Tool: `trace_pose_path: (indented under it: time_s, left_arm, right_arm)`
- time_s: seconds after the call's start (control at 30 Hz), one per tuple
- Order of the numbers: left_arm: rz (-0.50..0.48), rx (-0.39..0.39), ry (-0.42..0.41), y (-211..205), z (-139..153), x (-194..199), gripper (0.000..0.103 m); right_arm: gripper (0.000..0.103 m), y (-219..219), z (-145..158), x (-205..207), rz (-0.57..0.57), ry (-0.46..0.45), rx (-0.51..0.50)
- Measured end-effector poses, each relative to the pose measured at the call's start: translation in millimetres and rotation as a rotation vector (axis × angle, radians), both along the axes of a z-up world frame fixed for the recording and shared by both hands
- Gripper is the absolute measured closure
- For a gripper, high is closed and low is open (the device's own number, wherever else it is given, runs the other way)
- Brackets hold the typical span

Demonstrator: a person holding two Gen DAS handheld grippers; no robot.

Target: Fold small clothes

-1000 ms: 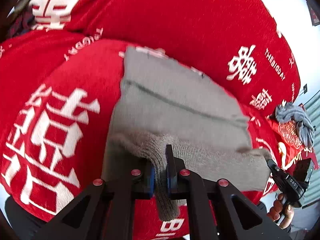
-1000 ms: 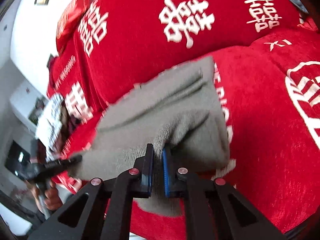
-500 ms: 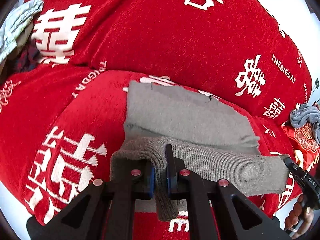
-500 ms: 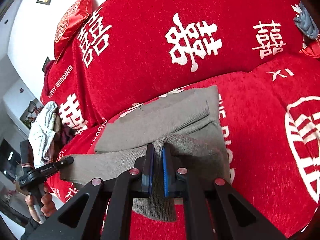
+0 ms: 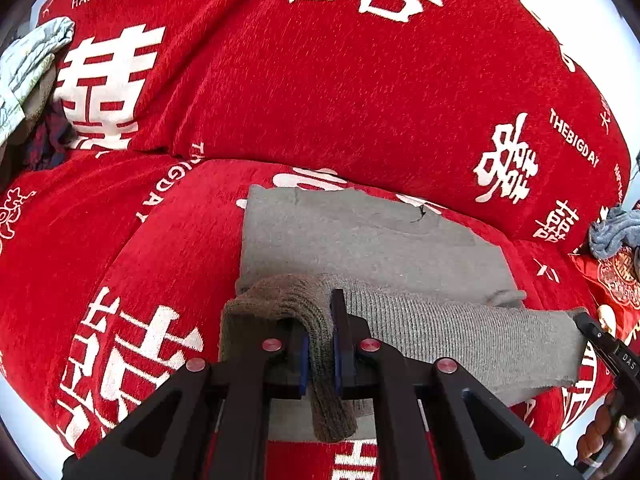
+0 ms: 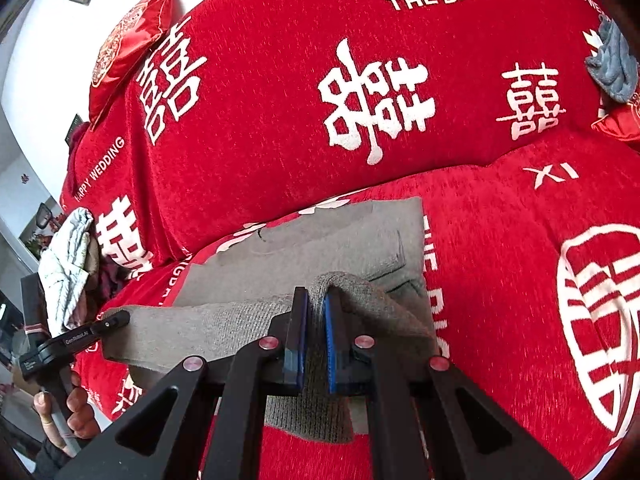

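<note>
A: Pinching the ribbed hem of the grey knit sweater (image 5: 372, 240), the left tool (image 5: 320, 344) has its blue pads pressed tight on a bunched fold of the cloth.

B: And the right tool (image 6: 316, 340)?

A: The same: pressed together on the hem's other corner, with the knit humped over its fingers (image 6: 296, 332).

B: Where does the sweater lie?

A: On the seat of a sofa under a red sofa cover (image 5: 320, 100) printed with white characters and "HAPPY WEDDING". Its body lies flat toward twelve o'clock of the left tool; the hem is lifted off the seat and stretched between the two tools, the right one showing at four o'clock in the left wrist view.

B: Anything else on the sofa?

A: A pale crumpled cloth (image 5: 28, 60) at ten o'clock in the left view, against the backrest, well apart from the sweater. A blue-grey cloth (image 6: 612, 60) at two o'clock in the right view, above a red cushion (image 6: 620, 120). Another red cushion stands at eleven o'clock there.

B: The person?

A: A hand (image 6: 76, 408) grips the left tool's handle at eight o'clock in the right view.
</note>
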State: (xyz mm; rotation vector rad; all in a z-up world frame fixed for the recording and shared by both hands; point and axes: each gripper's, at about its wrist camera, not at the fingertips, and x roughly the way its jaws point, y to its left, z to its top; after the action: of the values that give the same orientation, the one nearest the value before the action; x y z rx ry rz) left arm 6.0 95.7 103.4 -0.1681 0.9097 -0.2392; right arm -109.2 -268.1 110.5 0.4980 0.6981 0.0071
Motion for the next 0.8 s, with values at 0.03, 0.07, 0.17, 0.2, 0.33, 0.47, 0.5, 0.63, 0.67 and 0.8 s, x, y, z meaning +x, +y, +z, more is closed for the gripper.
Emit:
trace_pose_path:
  time_s: [0.03,0.07,0.17,0.2,0.33,0.47,0.5,0.63,0.67,0.8]
  left_arm:
    - [0.003,0.000,0.006,-0.6,-1.4,1.9,0.093]
    - [0.007,0.002,0.012,-1.1,-3.4,5.2,0.093]
    - [0.014,0.021,0.024,-5.1,-7.5,12.3,0.093]
    - [0.015,0.029,0.025,-6.4,-8.5,14.1,0.093]
    - [0.018,0.061,0.019,-11.9,-10.1,20.5,0.093]
    - [0.016,0.080,0.009,-14.5,-9.9,25.5,0.093]
    - [0.015,0.083,0.006,-15.0,-9.9,26.7,0.093]
    - [0.014,0.091,0.004,-18.1,-11.1,32.8,0.093]
    - [0.013,0.090,0.005,-18.8,-11.7,35.0,0.093]
    - [0.011,0.085,0.008,-20.9,-12.0,42.0,0.093]
  right_arm:
    - [0.095,0.4,-0.2,2.8,0.001,0.004,-0.007]
    - [0.095,0.8,-0.3,5.5,0.003,0.008,-0.013]
    - [0.095,1.7,-0.7,12.5,0.008,0.014,-0.024]
    - [0.095,2.0,-0.9,14.4,0.008,0.016,-0.027]
    - [0.095,2.2,-1.5,23.8,0.010,0.024,-0.036]
    - [0.095,0.0,-2.0,31.9,0.007,0.028,-0.037]
    - [0.095,-0.4,-2.4,34.1,0.006,0.031,-0.039]
    - [0.095,-1.9,-3.9,42.5,0.002,0.041,-0.044]
    - [0.095,-2.4,-4.2,43.9,0.001,0.043,-0.045]
    - [0.095,-4.3,-5.6,51.4,-0.003,0.050,-0.049]
